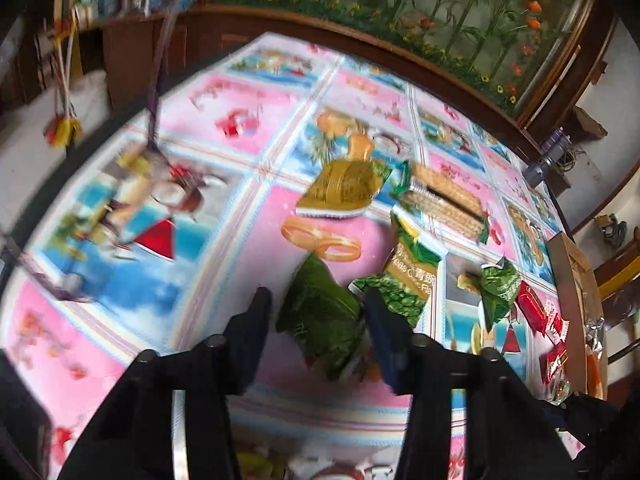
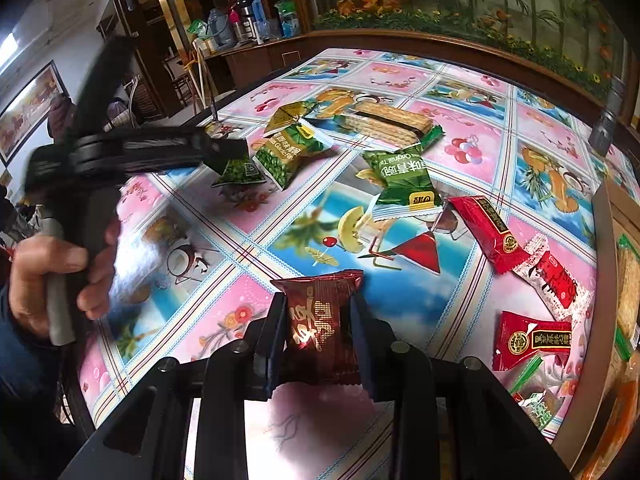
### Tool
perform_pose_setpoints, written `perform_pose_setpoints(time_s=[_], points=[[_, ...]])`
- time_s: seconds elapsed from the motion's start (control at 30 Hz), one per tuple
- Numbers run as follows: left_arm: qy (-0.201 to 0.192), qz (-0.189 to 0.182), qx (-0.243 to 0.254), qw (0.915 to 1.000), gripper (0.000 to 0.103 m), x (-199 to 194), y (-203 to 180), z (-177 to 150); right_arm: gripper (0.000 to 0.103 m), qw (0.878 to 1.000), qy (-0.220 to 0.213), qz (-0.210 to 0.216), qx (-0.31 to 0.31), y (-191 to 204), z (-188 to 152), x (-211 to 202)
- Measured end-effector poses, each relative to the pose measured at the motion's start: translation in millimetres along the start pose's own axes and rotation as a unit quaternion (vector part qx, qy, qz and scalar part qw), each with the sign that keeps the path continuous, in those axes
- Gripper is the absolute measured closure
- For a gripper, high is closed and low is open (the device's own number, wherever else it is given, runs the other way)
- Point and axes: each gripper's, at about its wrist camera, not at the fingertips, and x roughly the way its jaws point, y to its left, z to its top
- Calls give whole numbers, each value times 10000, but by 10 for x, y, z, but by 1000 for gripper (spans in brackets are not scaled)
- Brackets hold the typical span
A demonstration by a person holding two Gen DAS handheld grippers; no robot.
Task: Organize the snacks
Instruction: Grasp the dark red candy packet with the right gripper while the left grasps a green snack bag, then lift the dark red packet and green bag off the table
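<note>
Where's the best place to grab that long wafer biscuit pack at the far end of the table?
Grip the wafer pack across its short width near the middle, coming down from above. It lies flat and long, so its narrow sides fit the jaws, while its crimped end looks floppy and would probably slip.

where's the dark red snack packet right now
In the right wrist view it sits bottom centre: the dark red packet is clamped between the right gripper fingers, above the tablecloth.

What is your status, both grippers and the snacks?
Right gripper shut on dark red packet. Left gripper fingers astride green packet, contact unclear. Other snacks loose on tablecloth; nothing blocking.
</note>
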Motion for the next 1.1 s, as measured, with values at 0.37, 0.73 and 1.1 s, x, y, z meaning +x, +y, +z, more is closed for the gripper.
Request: perform_pose_setpoints(time_s=[0.37,0.73,1.1], points=[[-123,-291,590,9978,68,-6,-204,-129,71,9993,-237,-43,287,-91,8,-69],[-1254,-166,2018,9712,68,-357,-872,-415,72,9921,-838,-381,852,-323,53,-277],[-1803,444,2490,9505,67,-411,-1006,-479,72,9886,-898,-433,1125,-475,53,-245]])
